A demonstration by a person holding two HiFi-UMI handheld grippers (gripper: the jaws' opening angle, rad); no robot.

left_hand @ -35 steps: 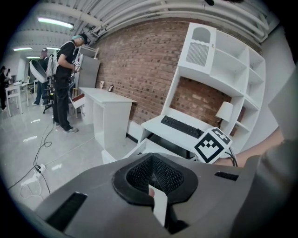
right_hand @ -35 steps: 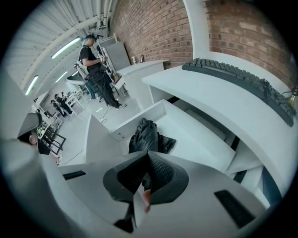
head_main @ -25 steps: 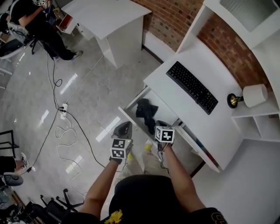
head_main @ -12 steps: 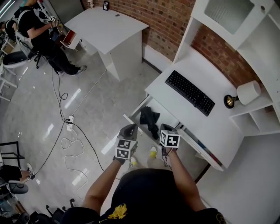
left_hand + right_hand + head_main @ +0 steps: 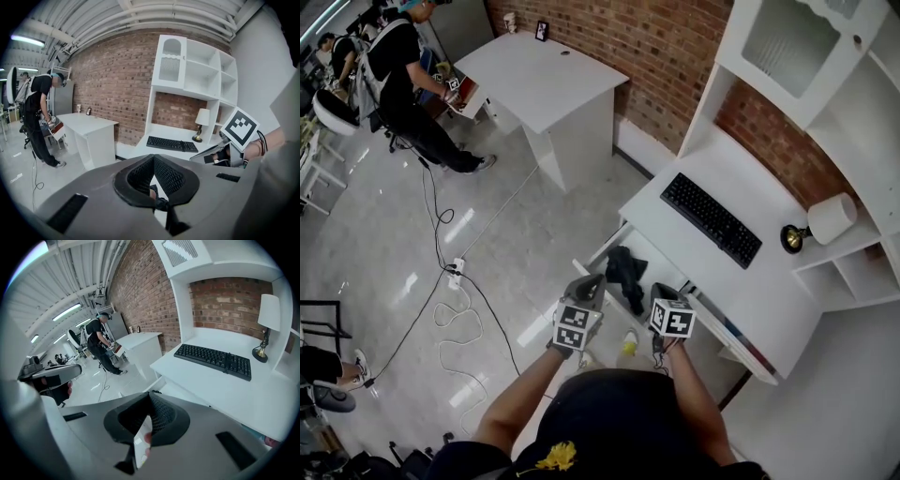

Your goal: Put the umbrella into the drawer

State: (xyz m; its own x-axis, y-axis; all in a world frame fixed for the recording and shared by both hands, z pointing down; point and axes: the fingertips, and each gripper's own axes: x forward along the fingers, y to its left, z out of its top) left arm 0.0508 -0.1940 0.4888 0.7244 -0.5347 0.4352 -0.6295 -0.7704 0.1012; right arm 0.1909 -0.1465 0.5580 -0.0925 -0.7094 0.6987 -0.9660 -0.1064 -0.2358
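Umbrella (image 5: 626, 271) in drawer (image 5: 654, 259), keyboard (image 5: 711, 220) on desk (image 5: 773, 281) behind.

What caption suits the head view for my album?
Seen from above: dark umbrella lies in the open drawer of a white desk; left gripper and right gripper hover beside it.

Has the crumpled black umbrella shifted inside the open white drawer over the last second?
No. The black umbrella lies at the same spot in the white drawer, below the black keyboard's left end; only the camera view has shifted.
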